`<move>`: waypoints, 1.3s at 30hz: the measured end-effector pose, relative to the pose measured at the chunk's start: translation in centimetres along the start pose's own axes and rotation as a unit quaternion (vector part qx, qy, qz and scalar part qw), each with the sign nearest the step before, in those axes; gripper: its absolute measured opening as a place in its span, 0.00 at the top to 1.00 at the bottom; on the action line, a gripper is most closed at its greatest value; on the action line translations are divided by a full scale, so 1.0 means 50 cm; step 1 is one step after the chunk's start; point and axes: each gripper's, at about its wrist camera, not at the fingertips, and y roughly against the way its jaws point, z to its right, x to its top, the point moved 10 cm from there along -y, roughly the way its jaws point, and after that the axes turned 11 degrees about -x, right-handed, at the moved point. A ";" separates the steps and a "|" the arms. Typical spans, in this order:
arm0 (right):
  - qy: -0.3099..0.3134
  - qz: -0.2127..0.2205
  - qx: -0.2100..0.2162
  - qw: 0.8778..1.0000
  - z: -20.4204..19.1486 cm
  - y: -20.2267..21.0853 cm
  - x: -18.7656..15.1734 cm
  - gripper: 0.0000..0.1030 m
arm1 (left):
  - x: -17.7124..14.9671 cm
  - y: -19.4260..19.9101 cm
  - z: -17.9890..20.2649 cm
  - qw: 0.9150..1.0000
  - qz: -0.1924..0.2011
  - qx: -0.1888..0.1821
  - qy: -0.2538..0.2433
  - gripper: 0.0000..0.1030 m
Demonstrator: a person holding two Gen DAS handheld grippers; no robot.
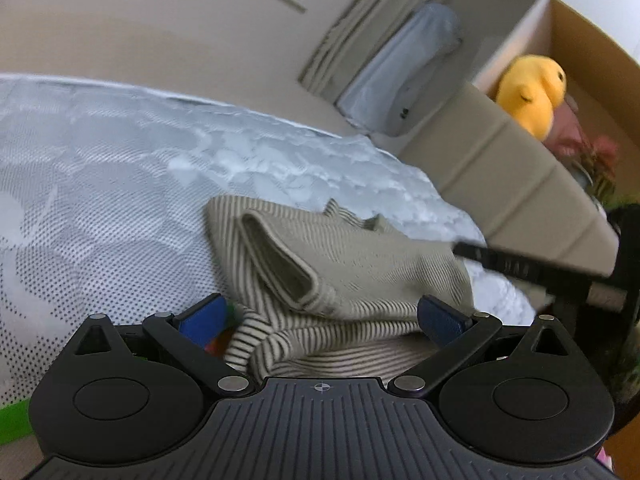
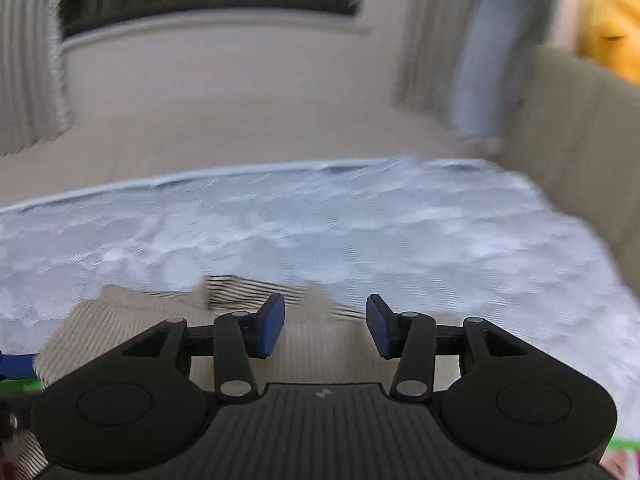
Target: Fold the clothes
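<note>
A beige and dark-striped knit garment (image 1: 320, 272) lies partly folded on a bed with a pale blue patterned cover (image 1: 120, 168). My left gripper (image 1: 324, 320) is open wide, its blue pads on either side of the garment's near edge, with the cloth bunched between them. The other gripper's black body (image 1: 532, 268) shows at the garment's right side. In the right wrist view my right gripper (image 2: 325, 326) is open just above the same garment (image 2: 160, 312), which lies under and left of it. That view is blurred.
A padded beige headboard (image 1: 500, 176) borders the bed on the right, with a yellow plush toy (image 1: 532, 92) behind it in a cardboard box. Curtains (image 1: 360, 28) and a pale blue hanging item stand at the far wall. The bed cover (image 2: 360, 232) stretches ahead.
</note>
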 end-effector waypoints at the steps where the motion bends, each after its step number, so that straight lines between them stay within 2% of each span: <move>1: 0.014 -0.009 -0.002 1.000 -0.012 -0.032 0.007 0.56 | 0.005 0.003 -0.005 1.000 0.003 0.004 0.001 0.00; 3: 0.018 -0.034 -0.015 0.999 -0.015 -0.097 0.010 0.56 | 0.016 0.011 -0.016 1.000 0.010 0.011 0.002 0.00; 5: -0.007 -0.070 -0.011 0.997 -0.005 -0.150 -0.008 0.56 | 0.027 0.024 -0.029 1.000 0.016 0.008 0.008 0.00; 7: -0.023 -0.090 0.001 0.996 -0.002 -0.185 -0.032 0.64 | 0.041 0.037 -0.039 1.000 0.023 0.006 0.011 0.00; 9: -0.012 -0.070 0.002 0.997 -0.007 -0.169 -0.028 0.86 | 0.055 0.049 -0.051 0.999 0.031 0.008 0.015 0.00; 13: -0.015 -0.021 0.030 0.999 0.005 -0.073 0.000 0.91 | 0.082 0.077 -0.092 0.997 0.053 0.028 0.047 0.00; 15: -0.035 -0.003 0.058 0.998 0.033 0.000 0.013 0.92 | 0.096 0.095 -0.112 0.994 0.066 0.033 0.075 0.00; 20: -0.028 0.028 0.115 0.993 0.066 0.173 -0.022 0.92 | 0.120 0.134 -0.111 0.989 0.091 0.027 0.114 0.00; 23: -0.030 0.035 0.134 0.990 0.085 0.245 -0.066 0.92 | 0.122 0.148 -0.070 0.989 0.095 0.010 0.114 0.00; 26: -0.035 0.031 0.145 0.988 0.104 0.293 -0.116 0.94 | 0.110 0.162 -0.012 0.992 0.084 -0.001 0.091 0.00; 29: -0.028 0.015 0.156 0.987 0.109 0.323 -0.175 0.95 | 0.085 0.187 0.040 0.996 0.067 0.010 0.060 0.00; 33: 0.010 -0.010 0.175 0.984 0.096 0.354 -0.249 0.94 | 0.054 0.222 0.086 0.997 0.050 0.037 0.042 0.00; 37: 0.042 -0.003 0.192 0.981 0.110 0.413 -0.284 0.94 | 0.029 0.216 0.113 0.998 0.017 0.033 0.049 0.00; 38: 0.039 0.002 0.191 0.981 0.127 0.427 -0.284 0.91 | 0.023 0.213 0.119 0.998 0.008 0.031 0.051 0.00; 39: 0.034 0.008 0.190 0.981 0.145 0.442 -0.282 0.83 | 0.017 0.211 0.126 0.998 0.000 0.030 0.054 0.00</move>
